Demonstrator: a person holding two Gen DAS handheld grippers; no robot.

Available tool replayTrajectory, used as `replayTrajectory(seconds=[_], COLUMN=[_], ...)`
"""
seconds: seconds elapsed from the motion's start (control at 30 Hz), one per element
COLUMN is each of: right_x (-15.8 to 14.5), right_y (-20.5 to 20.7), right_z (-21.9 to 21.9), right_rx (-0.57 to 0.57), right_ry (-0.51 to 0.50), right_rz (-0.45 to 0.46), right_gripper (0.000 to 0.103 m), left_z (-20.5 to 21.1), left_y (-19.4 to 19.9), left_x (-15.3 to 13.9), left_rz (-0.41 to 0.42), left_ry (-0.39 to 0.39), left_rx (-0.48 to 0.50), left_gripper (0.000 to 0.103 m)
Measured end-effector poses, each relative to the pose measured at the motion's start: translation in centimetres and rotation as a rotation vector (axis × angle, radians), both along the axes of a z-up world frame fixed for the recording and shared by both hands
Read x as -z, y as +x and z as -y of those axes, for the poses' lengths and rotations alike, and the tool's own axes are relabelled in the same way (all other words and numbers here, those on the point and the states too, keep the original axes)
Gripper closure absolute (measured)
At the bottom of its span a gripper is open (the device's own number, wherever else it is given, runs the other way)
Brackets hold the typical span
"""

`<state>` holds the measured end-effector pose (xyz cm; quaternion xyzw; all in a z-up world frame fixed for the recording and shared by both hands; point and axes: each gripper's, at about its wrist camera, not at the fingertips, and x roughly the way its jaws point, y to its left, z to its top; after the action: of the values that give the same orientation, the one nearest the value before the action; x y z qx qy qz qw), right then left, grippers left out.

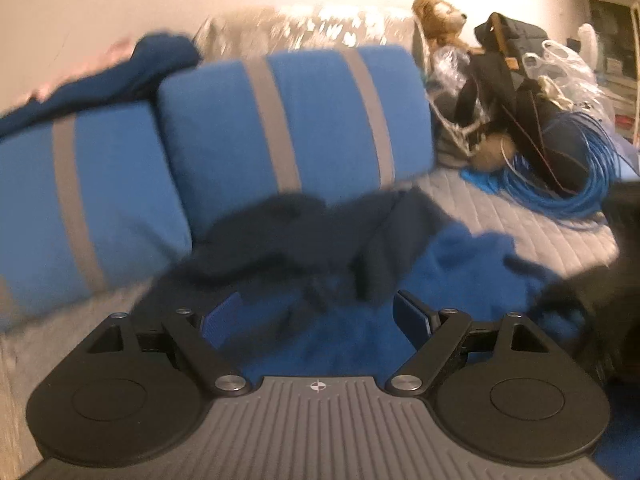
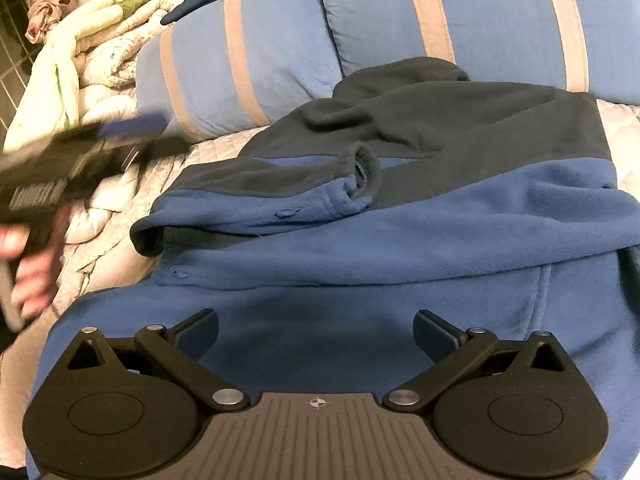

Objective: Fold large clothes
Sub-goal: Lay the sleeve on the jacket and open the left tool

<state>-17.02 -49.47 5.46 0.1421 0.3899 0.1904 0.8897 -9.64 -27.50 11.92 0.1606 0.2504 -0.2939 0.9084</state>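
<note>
A large fleece jacket, bright blue with a dark navy upper part, lies crumpled on the grey quilted bed. In the left wrist view the jacket is smeared by motion blur. My left gripper is open just above the navy part, with nothing between its fingers. My right gripper hovers open over the blue lower part, also holding nothing. In the right wrist view the left gripper appears blurred at the left edge, held by a hand.
Two blue pillows with grey stripes lean behind the jacket. A teddy bear, a black bag, plastic bags and a coil of blue cable crowd the bed's far right. Piled pale bedding sits at the left.
</note>
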Motion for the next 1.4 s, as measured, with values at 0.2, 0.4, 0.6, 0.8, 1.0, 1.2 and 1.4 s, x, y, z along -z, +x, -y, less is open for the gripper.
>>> replayTrajectory(seconds=[0.2,0.4,0.6,0.8,1.0,1.2,1.4], right_x=[-0.1,-0.2,-0.8,-1.9,-4.1,-4.0,-3.2], right_y=[-0.2,-0.5,-0.5,1.7,4.5,6.0,6.7], right_z=[-0.1,0.3,1.0,1.2,0.7,1.1,1.8], right_rx=[0.010,0.061,0.117,0.133,0.144,0.180,0.222], right_ry=[-0.014,-0.016,-0.009,0.001,-0.026,0.070,0.135], right_rz=[0.007,0.026,0.037,0.019,0.062,0.048,0.017], right_gripper=[0.000,0.000,0.000,0.001,0.001,0.001,0.007], left_z=[-3.0,-4.4,-5.6,-6.2,-5.4,-5.3,-5.9], left_y=[-2.0,-1.7,-2.1,-2.0,-2.7,-2.9,-3.0], left_x=[3.7,3.0,3.1,3.2,3.1,3.0,2.9], left_rz=[-0.116,-0.054,-0.038,-0.051,-0.006,0.006,0.008], left_ry=[0.034,-0.100,-0.167,-0.205,-0.159,-0.148,-0.185], left_rx=[-0.120,-0.218,-0.268,-0.314,-0.314,-0.310,-0.314], left_gripper=[0.020,0.020,0.020,0.020,0.020,0.020,0.020])
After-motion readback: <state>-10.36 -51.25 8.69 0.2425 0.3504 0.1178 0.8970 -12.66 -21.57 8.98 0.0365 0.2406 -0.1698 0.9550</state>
